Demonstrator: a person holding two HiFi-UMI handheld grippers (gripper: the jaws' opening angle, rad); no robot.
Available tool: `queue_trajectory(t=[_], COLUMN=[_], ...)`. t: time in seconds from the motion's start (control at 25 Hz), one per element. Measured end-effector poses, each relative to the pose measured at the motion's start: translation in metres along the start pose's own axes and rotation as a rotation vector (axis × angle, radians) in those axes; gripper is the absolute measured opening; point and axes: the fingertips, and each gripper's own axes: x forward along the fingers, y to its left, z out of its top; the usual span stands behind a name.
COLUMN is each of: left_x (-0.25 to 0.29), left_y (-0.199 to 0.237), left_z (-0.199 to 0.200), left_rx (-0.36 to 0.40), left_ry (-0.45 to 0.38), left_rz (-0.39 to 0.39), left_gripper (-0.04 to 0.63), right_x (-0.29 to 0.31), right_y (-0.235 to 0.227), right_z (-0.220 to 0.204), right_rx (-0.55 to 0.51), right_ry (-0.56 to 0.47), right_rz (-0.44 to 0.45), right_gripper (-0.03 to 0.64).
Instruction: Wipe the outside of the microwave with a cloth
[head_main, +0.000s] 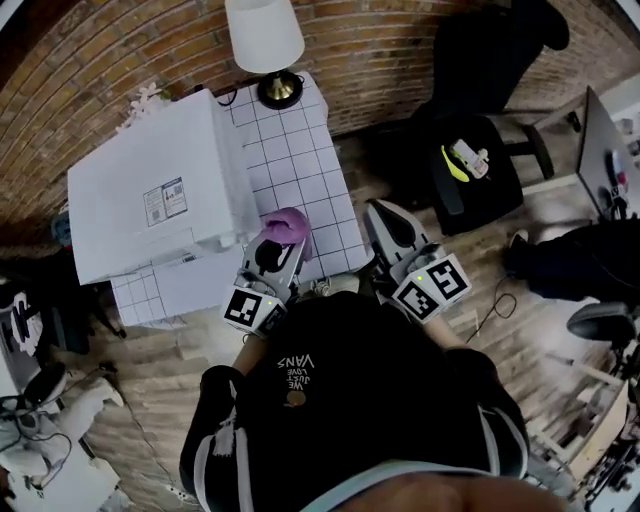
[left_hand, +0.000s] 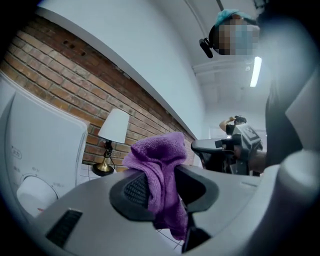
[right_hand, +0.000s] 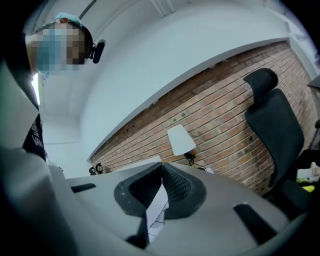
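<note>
The white microwave (head_main: 150, 195) stands on a tiled table (head_main: 300, 160), left of centre in the head view; its front (left_hand: 35, 155) fills the left of the left gripper view. My left gripper (head_main: 283, 240) is shut on a purple cloth (head_main: 288, 228), held just off the microwave's right front corner. The cloth (left_hand: 159, 172) bunches up between the jaws and hangs below them. My right gripper (head_main: 388, 225) hovers past the table's right edge, shut with nothing in it; its pads (right_hand: 175, 184) meet at the tips.
A white table lamp (head_main: 265, 40) stands at the back of the table against the brick wall (head_main: 90, 60). A black office chair (head_main: 475, 160) sits to the right, with desks and gear (head_main: 40, 420) around the wooden floor.
</note>
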Motion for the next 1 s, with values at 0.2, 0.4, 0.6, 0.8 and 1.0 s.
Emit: queue_trajectory(t=[0.2, 0.4, 0.6, 0.8, 1.0], left_x=[0.017, 0.027, 0.027, 0.013, -0.014], left_y=[0.016, 0.029, 0.026, 0.029, 0.040], left_z=[0.004, -0.004, -0.010, -0.006, -0.004], left_rx=[-0.035, -0.165, -0.356, -0.552, -0.707], left_ry=[-0.057, -0.157, -0.337, -0.603, -0.823], left_rz=[0.197, 0.430, 0.589, 0.646, 0.673], left_gripper=[0.129, 0.129, 0.129, 0.129, 0.129], right_x=[0.038, 0.061, 0.077, 0.085, 0.085], right_y=[-0.020, -0.037, -0.042, -0.036, -0.028], right_z=[0.012, 0.022, 0.027, 0.023, 0.016], right_rx=[0.000, -0.010, -0.029, -0.040, -0.045], right_ry=[0.083, 0.182, 0.252, 0.309, 0.337], right_rz=[0.191, 0.383, 0.562, 0.694, 0.770], right_gripper=[0.000, 0.000, 0.000, 0.000, 0.000])
